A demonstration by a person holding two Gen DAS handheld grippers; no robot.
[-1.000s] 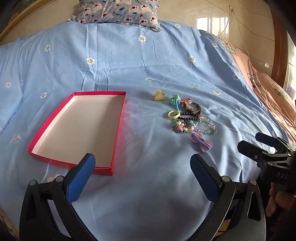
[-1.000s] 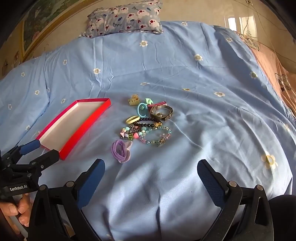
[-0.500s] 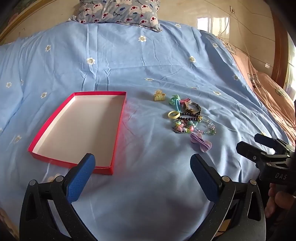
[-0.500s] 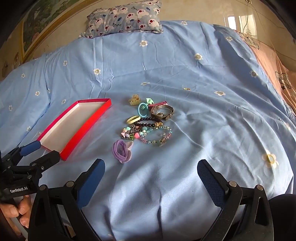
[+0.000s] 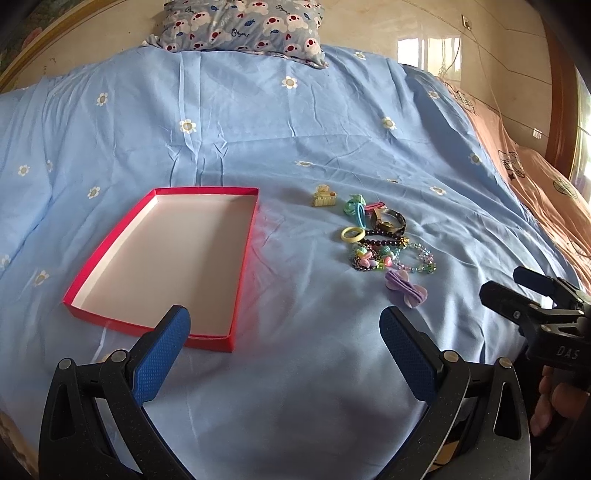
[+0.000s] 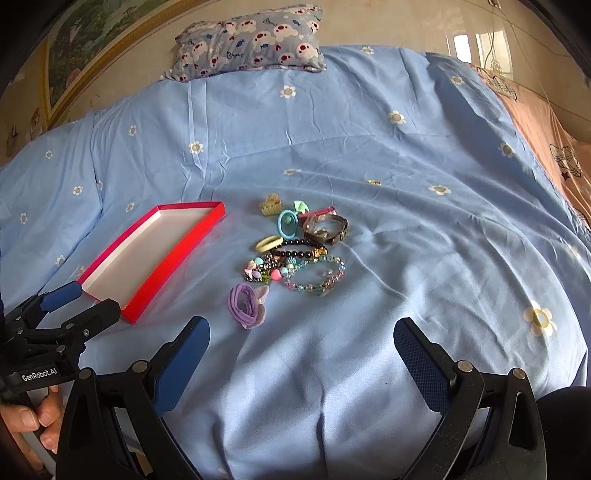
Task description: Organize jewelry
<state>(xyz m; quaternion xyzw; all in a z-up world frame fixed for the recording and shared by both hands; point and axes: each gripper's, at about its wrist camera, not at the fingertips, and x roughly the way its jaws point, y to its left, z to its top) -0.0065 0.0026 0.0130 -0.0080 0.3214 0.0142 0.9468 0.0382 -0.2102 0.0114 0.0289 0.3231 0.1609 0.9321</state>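
A red tray [image 5: 243, 258] with a white inside lies empty on the blue bedspread; it also shows in the right wrist view [image 6: 177, 254]. A small heap of jewelry lies to its right: a purple bow hair tie [image 5: 405, 288] [image 6: 246, 303], bead bracelets [image 6: 314, 275], a dark bead bracelet [image 6: 299, 246], a watch [image 6: 327, 229], a yellow ring [image 5: 351, 234], a teal hair tie [image 6: 287, 223] and a yellow claw clip [image 5: 323, 197]. My left gripper [image 5: 284, 350] is open and empty, near the tray's front edge. My right gripper [image 6: 301, 360] is open and empty, just short of the purple bow.
A patterned pillow [image 5: 243, 26] lies at the head of the bed. A pink blanket [image 5: 546, 192] covers the right side. The right gripper shows at the right edge of the left wrist view [image 5: 535, 306], the left one at the left edge of the right wrist view [image 6: 59, 317].
Both views have shifted very slightly; the right gripper has edged a little toward the jewelry. Nothing was grasped or moved.
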